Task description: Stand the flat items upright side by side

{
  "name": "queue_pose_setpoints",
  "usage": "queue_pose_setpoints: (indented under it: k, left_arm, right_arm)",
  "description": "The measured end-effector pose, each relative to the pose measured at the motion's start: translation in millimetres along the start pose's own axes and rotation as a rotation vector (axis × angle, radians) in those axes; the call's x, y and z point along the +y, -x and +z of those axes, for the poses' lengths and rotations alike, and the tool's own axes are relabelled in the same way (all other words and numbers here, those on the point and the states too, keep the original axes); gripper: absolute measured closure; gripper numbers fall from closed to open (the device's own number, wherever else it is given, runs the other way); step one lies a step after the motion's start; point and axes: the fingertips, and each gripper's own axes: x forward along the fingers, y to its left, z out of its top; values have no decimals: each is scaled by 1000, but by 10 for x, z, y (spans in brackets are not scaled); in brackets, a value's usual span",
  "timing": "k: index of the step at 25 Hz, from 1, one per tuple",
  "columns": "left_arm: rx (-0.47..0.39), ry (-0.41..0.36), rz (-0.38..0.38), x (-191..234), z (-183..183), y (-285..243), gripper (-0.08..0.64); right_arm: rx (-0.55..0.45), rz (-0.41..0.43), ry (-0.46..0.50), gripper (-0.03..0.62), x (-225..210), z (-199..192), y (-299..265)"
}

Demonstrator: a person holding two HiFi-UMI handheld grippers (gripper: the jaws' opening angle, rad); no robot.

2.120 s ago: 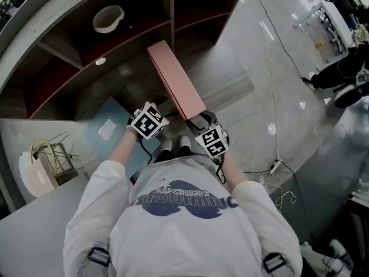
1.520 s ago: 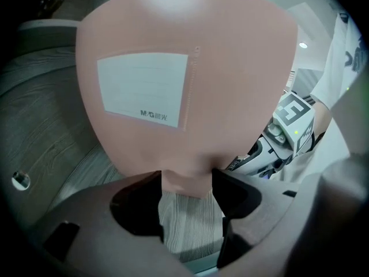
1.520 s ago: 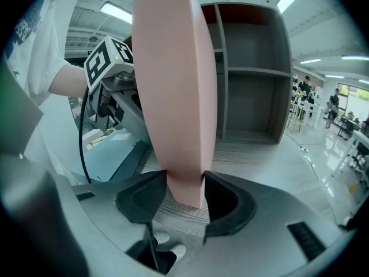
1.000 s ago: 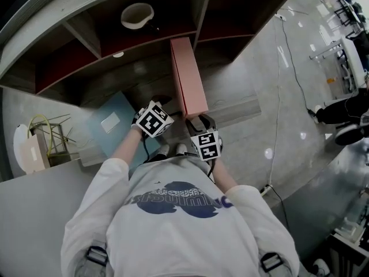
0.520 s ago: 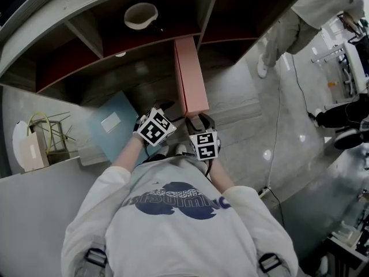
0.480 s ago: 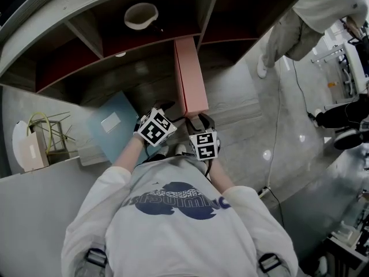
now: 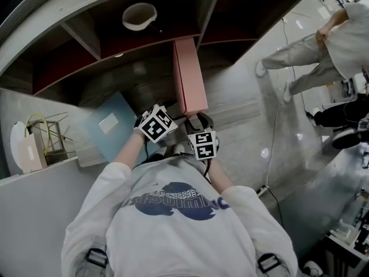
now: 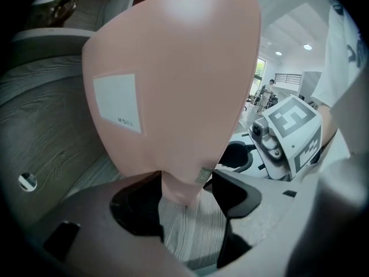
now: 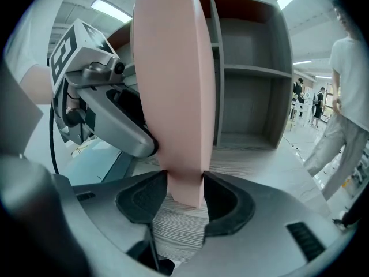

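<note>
While two grips apparently guard against tipping, pink flat cardboard box (image 7: 189, 74) stands on edge on grey wood-grain shelf (image 7: 230, 105) | left gripper (image 8: 185, 183): clamped on near corner | right gripper (image 9: 185, 192): clamped across narrow end | pale blue flat box (image 7: 109, 126): lying flat alongside

Head view: dim, greyish, little colour. Shelf (image 7: 81, 39) recesses from 10 to 1 o'clock sit in near-black shadow. Floor (image 7: 245, 105) is paler, with small glare spots at 3 to 4 o'clock. Straight edges bow toward the rim.

Left gripper view: strong fisheye with black corners. Pink box (image 8: 173, 85) is evenly lit and bulged, soft at its near end. Bright ceiling lights (image 8: 307, 47) at 2 o'clock.

Right gripper view: strip lights (image 9: 112, 7) glare at 11 and 1 o'clock, dark vignette all round. Person (image 9: 346, 97) at 3 o'clock is stretched and slightly smeared.
</note>
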Motion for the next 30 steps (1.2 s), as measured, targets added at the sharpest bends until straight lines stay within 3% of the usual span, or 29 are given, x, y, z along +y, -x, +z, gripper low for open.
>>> queue_pose_setpoints:
  k: [13, 30]
  left_arm:
    - [0, -34, -24, 215, 165, -98, 279]
    - [19, 2, -3, 415, 271, -132, 279]
  right_arm:
    - [-11, -35, -38, 403, -146, 158, -128]
    - [-15, -44, -41, 408, -288, 304, -259]
